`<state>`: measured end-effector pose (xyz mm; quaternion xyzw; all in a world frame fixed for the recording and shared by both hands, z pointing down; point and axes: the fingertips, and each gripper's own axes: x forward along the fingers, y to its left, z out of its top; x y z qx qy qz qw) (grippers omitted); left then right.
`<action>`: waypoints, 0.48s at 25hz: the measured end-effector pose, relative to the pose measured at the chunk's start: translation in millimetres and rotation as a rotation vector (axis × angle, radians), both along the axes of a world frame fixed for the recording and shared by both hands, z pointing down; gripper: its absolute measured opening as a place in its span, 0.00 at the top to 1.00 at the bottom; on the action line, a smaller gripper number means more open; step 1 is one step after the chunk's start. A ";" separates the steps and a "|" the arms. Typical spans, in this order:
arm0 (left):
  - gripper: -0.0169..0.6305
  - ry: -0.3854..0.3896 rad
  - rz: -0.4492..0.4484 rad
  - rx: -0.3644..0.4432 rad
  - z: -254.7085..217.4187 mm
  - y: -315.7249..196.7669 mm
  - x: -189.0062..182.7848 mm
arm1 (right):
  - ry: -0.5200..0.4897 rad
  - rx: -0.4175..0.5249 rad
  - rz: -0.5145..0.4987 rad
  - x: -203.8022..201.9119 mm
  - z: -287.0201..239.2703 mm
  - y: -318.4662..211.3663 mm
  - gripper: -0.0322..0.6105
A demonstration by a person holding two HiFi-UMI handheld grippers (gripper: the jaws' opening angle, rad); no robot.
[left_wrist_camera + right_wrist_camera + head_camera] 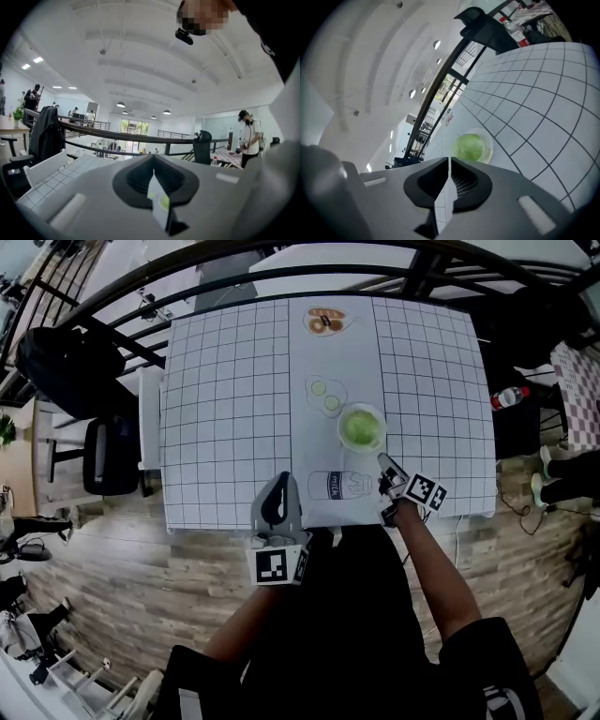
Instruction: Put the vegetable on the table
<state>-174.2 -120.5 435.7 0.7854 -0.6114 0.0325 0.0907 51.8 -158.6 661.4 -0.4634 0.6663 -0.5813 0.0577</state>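
Observation:
A round green vegetable (361, 427) lies in a pale bowl (379, 440) on the white strip down the middle of the gridded table (225, 409). The right gripper view shows the same vegetable (469, 146) just past my jaws. My right gripper (383, 463) is shut and empty, a little nearer than the bowl and pointing at it. My left gripper (280, 482) is also shut and empty, over the table's near edge, left of a printed carton outline (339, 485). Its own view faces up and across the room, jaws together (153, 174).
The strip also carries printed slices (325, 394) and a plate picture (325, 321). A chair with a black jacket (67, 367) and a white chair (148, 418) stand left of the table. A bottle (509, 397) is at the right. A railing runs behind.

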 end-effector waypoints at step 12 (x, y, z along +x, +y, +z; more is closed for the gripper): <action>0.96 0.102 0.090 -0.054 20.0 39.2 -8.3 | 0.140 0.215 -0.173 -65.6 -100.5 50.9 0.95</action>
